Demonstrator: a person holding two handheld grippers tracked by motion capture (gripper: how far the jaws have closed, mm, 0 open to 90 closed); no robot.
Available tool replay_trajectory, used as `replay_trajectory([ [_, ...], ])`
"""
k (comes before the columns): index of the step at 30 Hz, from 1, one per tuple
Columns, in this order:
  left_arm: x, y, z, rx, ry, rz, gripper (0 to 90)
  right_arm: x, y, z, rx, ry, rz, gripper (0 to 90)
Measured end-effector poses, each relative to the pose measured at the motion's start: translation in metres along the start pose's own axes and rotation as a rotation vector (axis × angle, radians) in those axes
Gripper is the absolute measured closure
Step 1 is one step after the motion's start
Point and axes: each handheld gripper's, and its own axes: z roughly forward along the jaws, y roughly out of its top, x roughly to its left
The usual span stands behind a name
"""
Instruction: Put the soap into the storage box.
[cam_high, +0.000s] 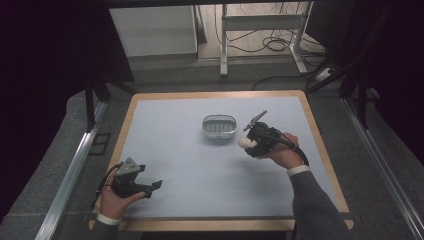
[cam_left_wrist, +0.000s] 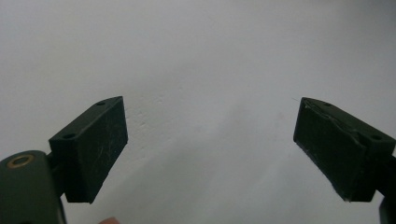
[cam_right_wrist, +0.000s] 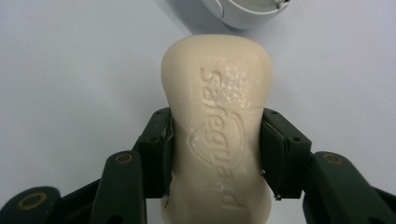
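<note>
Pale blue-grey table (cam_high: 200, 160) with a wooden border, set over grey carpet. Near the far middle of its top, a small oval soap dish (cam_high: 219, 126), white-walled with a slotted floor, standing flat; glimpsed again as a white rim (cam_right_wrist: 243, 14) at the top edge of the right gripper view.

At the near left corner, left gripper (cam_high: 150, 187) held low over the table in the left hand (cam_high: 114, 197), grey three-cornered plate uppermost, jaws aimed toward the table's middle. In the left gripper view, left gripper (cam_left_wrist: 210, 149) spread wide, both black pads well apart, bare table surface between them and nothing gripped.

To the right of the dish, right gripper (cam_high: 248, 142) carried in the right hand (cam_high: 285, 152), grey sleeve and white cuff behind it, black cable trailing along the wrist. Clamped between its jaws, a cream bar of soap (cam_high: 245, 142), just beside the dish's right end and apparently lifted clear of the table, though hard to confirm from above. In the right gripper view, right gripper (cam_right_wrist: 215, 149) closed to the width of the bar, pads pressed against the narrow waist of the bar of soap (cam_right_wrist: 217, 126), embossed "Safeguard" lettering and shield facing the camera, far end of the bar pointing at the dish rim without touching it.
</note>
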Motion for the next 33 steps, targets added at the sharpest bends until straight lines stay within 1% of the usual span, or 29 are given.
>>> replay_trajectory([
  [7, 0.000, 0.000, 0.000, 0.000, 0.000, 0.000, 10.4, -0.003, 0.008, 0.002, -0.012, 0.005, -0.003, 49.4],
  [16, 0.000, 0.000, 0.001, 0.002, 0.001, 0.002, 10.4, -0.007, 0.017, 0.007, -0.014, 0.008, -0.016, 49.4],
  [28, -0.001, 0.000, 0.002, 0.004, -0.003, 0.003, 10.4, -0.015, 0.023, 0.012, -0.011, 0.005, -0.005, 49.4],
  [33, -0.002, 0.000, 0.003, 0.006, -0.005, 0.007, 10.4, -0.022, 0.025, 0.013, -0.018, 0.000, 0.003, 49.4],
])
